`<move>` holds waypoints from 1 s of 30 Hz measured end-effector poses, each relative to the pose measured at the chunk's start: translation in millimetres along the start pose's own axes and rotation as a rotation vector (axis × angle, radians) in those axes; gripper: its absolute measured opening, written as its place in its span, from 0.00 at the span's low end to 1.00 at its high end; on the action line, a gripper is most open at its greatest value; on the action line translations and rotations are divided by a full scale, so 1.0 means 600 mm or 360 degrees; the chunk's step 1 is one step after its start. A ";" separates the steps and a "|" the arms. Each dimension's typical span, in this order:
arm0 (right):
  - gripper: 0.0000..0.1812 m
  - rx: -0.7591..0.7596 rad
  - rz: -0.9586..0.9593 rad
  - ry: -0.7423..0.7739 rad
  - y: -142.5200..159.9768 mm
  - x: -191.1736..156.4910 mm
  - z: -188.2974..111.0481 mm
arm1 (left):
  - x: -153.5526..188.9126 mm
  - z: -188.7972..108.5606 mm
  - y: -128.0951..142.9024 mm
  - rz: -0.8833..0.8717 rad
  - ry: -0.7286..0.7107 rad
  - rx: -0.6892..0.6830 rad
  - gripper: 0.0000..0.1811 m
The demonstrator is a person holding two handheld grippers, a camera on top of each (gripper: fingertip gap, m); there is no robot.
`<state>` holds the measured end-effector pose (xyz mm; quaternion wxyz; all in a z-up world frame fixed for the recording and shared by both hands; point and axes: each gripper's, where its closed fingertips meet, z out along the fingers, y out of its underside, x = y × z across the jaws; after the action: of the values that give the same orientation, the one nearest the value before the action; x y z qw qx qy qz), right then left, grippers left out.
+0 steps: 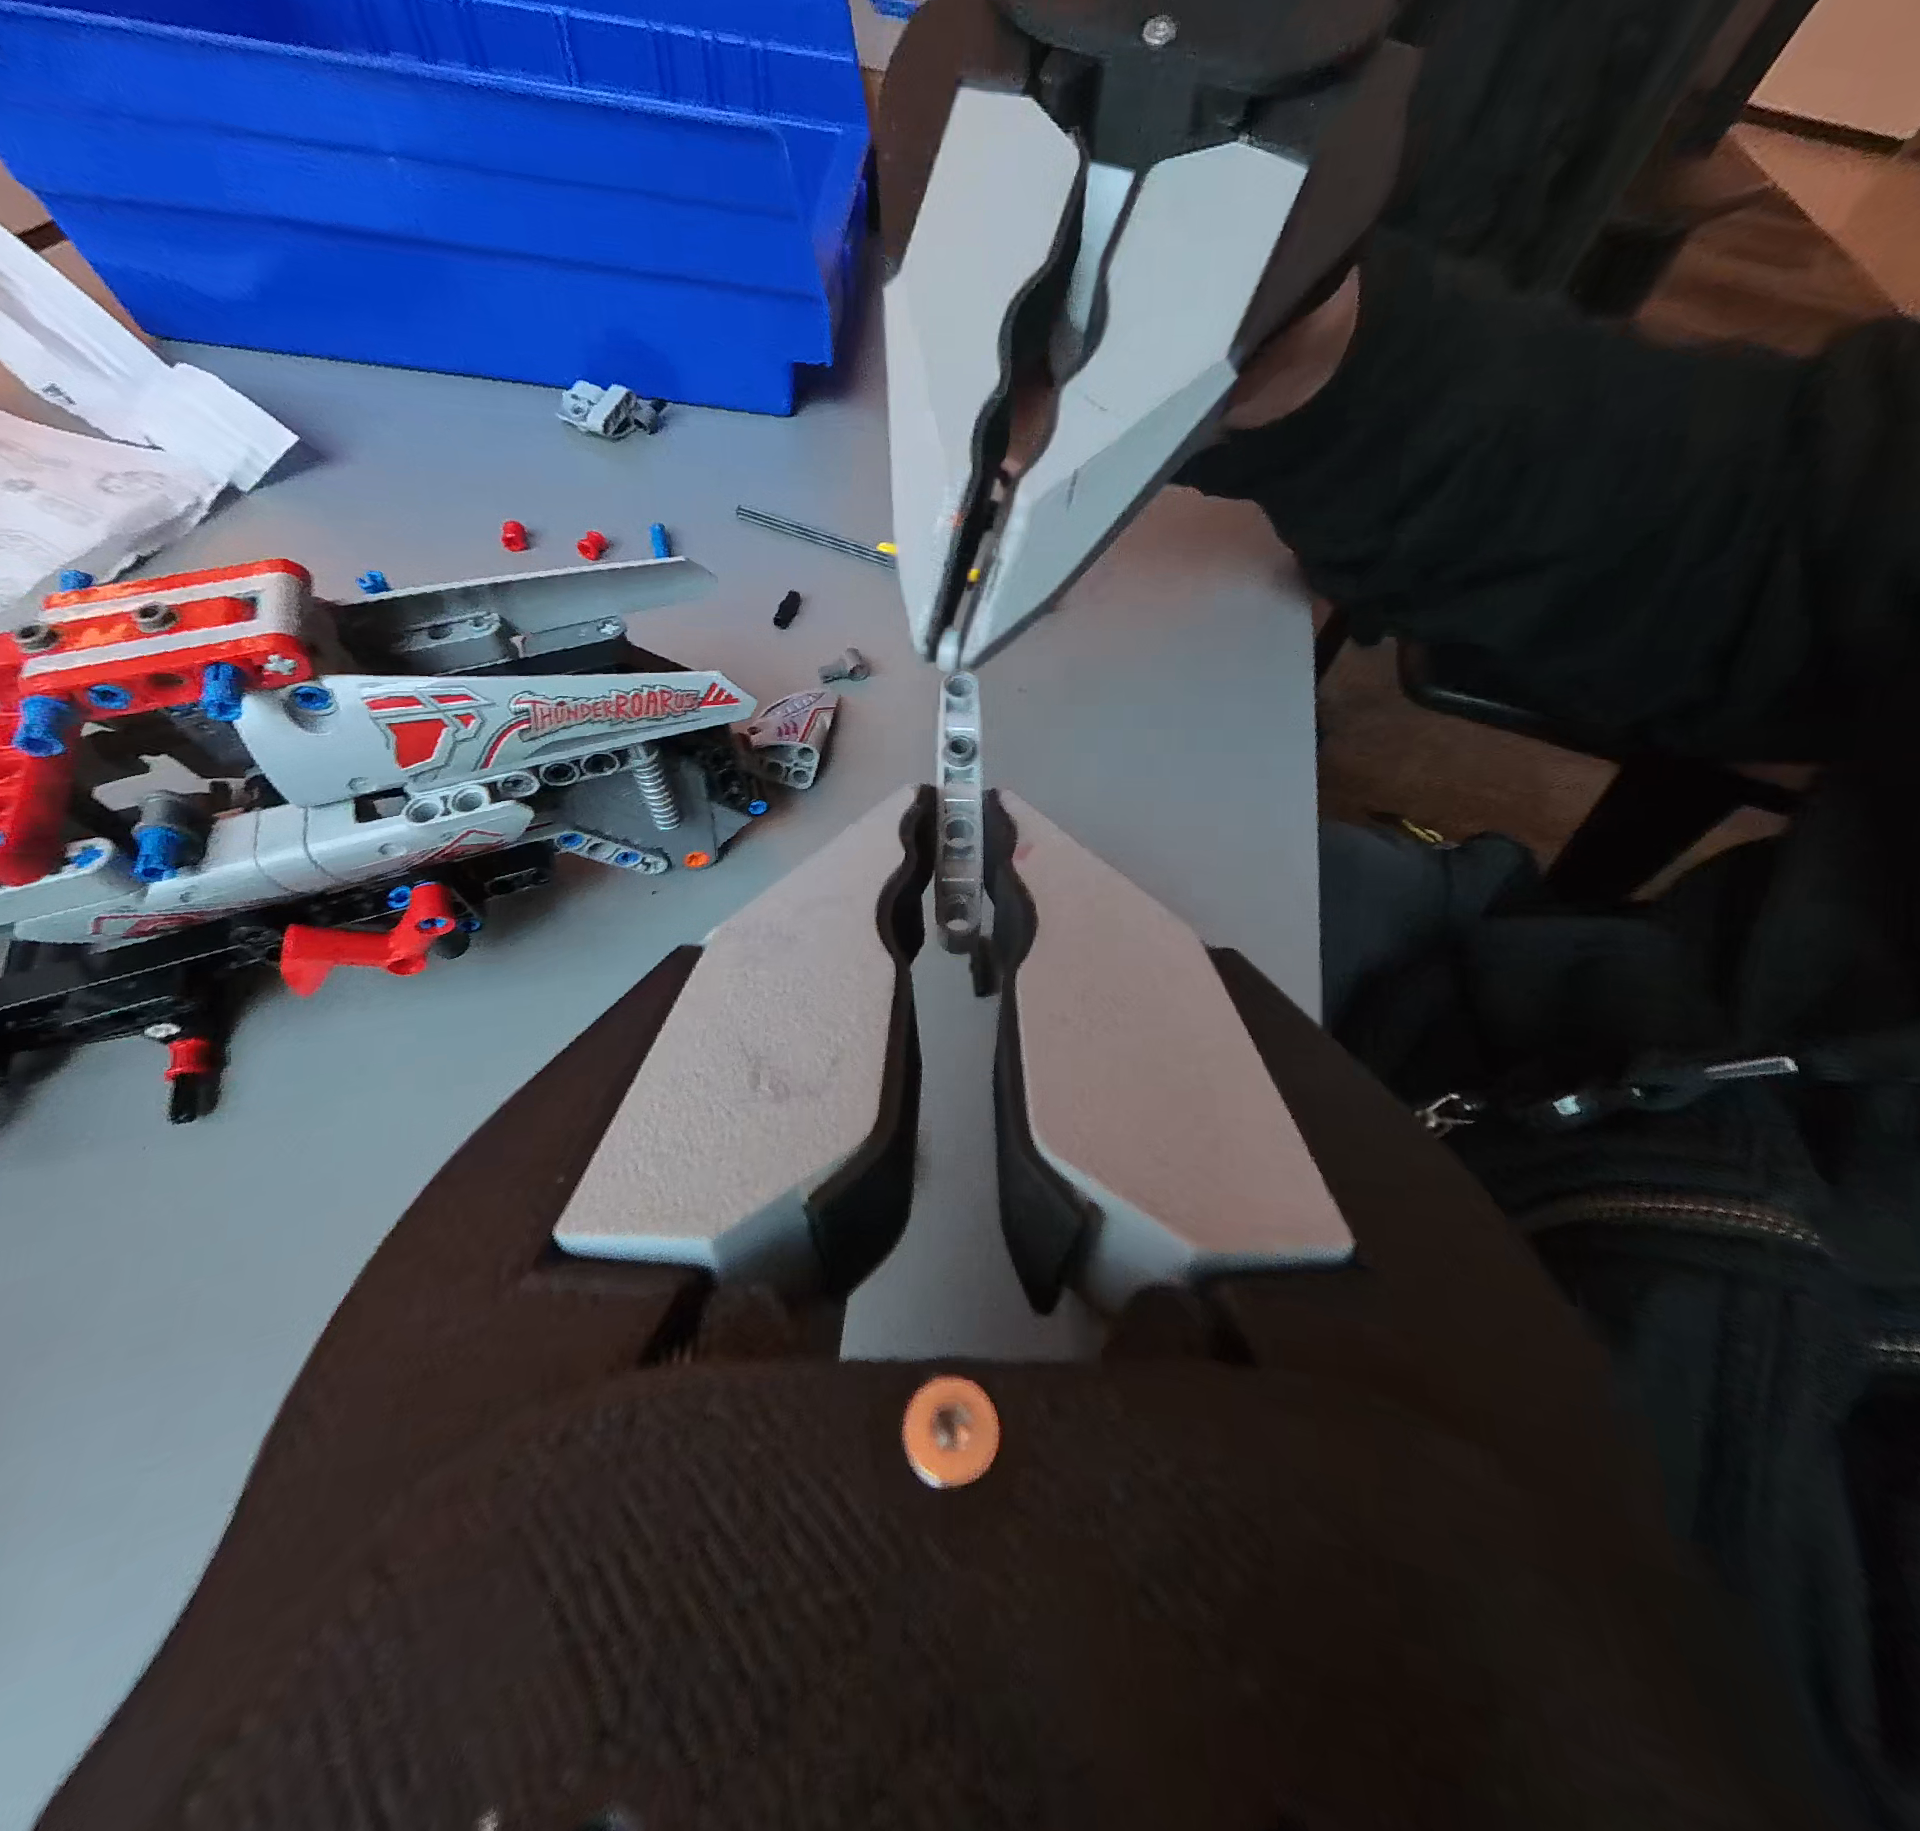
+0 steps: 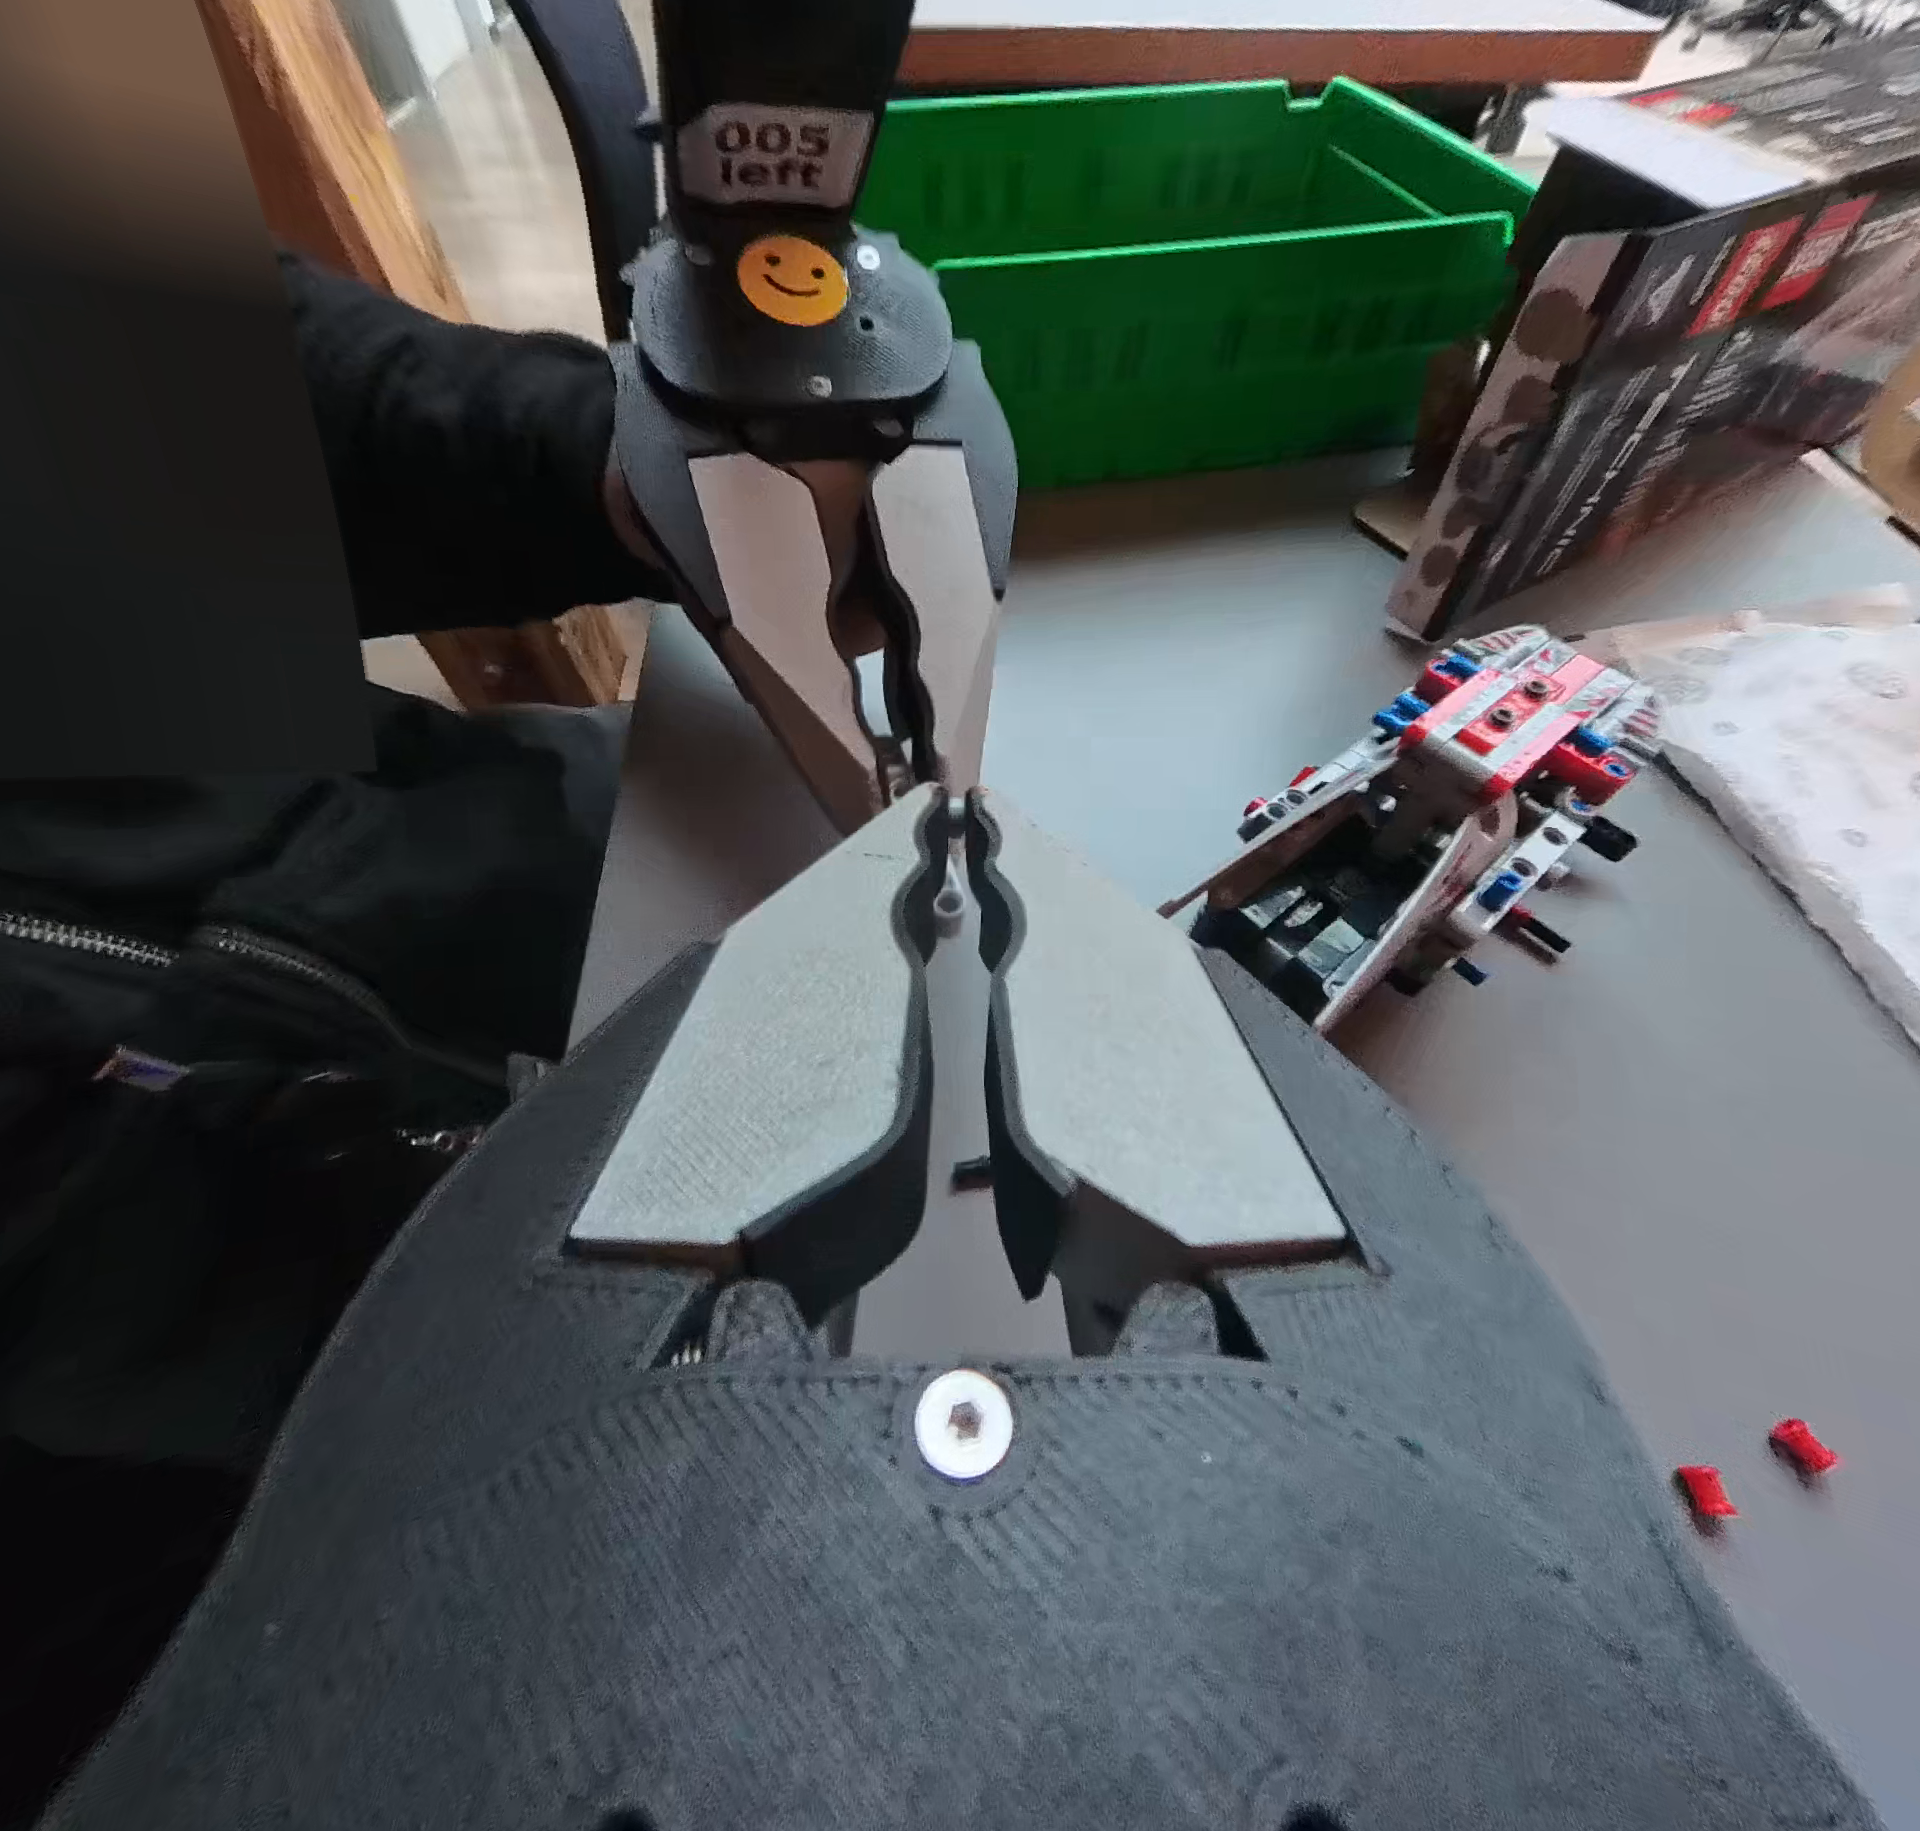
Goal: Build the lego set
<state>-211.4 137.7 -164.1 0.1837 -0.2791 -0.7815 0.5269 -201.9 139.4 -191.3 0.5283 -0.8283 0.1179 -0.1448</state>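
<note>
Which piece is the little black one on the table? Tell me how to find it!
Start at the big blue bin at the back of the grey table, then look in front of it to the loose bits beside the half-built model. The small black pin lies alone there, the only black piece; the other small bits near it are red, blue or grey.

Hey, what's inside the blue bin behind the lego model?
The blue bin shows only bare blue inner walls and dividers; its front wall hides the floor, so any contents stay unseen.

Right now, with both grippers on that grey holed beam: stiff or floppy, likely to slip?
Grey beam looks like rigid plastic; probably won't flex. It's thin and small, so likely light. Left gripper pinches its smooth sides, so it might pivot when right gripper pushes.
</note>
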 end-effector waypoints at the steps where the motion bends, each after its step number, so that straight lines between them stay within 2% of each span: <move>1: 0.00 -0.0040 0.0009 0.0009 0.008 0.004 -0.001 | -0.005 -0.001 0.002 0.0006 -0.0023 -0.0012 0.03; 6: 0.00 -0.0211 -0.0044 0.0210 0.054 0.052 -0.028 | -0.034 -0.009 0.021 -0.0018 -0.0111 -0.0090 0.03; 9: 0.00 -0.0292 -0.0118 0.0252 0.080 0.063 -0.034 | -0.042 -0.010 0.026 0.0003 -0.0149 -0.0108 0.03; 11: 0.00 -0.0297 -0.0178 0.0246 0.084 0.061 -0.034 | -0.045 -0.010 0.026 0.0026 -0.0172 -0.0115 0.03; 13: 0.09 -0.0321 -0.0253 0.0228 0.090 0.055 -0.033 | -0.043 -0.009 0.024 0.0036 -0.0168 -0.0100 0.03; 18: 0.11 -0.0343 -0.0389 0.0223 0.095 0.047 -0.034 | -0.043 -0.002 0.029 0.0042 -0.0169 -0.0109 0.03; 27: 0.09 -0.0587 -0.0432 0.0074 0.139 0.020 -0.049 | -0.035 0.004 0.039 0.0085 -0.0146 -0.0169 0.03; 29: 0.04 -0.0745 -0.0315 -0.0027 0.177 0.011 -0.045 | -0.036 0.008 0.047 0.0060 -0.0135 -0.0196 0.03; 30: 0.05 -0.0793 -0.0247 -0.0017 0.191 0.016 -0.041 | -0.036 0.010 0.053 0.0035 -0.0129 -0.0221 0.03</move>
<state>-176.8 194.9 -260.9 0.1452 -0.2521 -0.9072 0.3040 -221.5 138.8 -225.0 0.4755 -0.8667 0.1155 -0.0968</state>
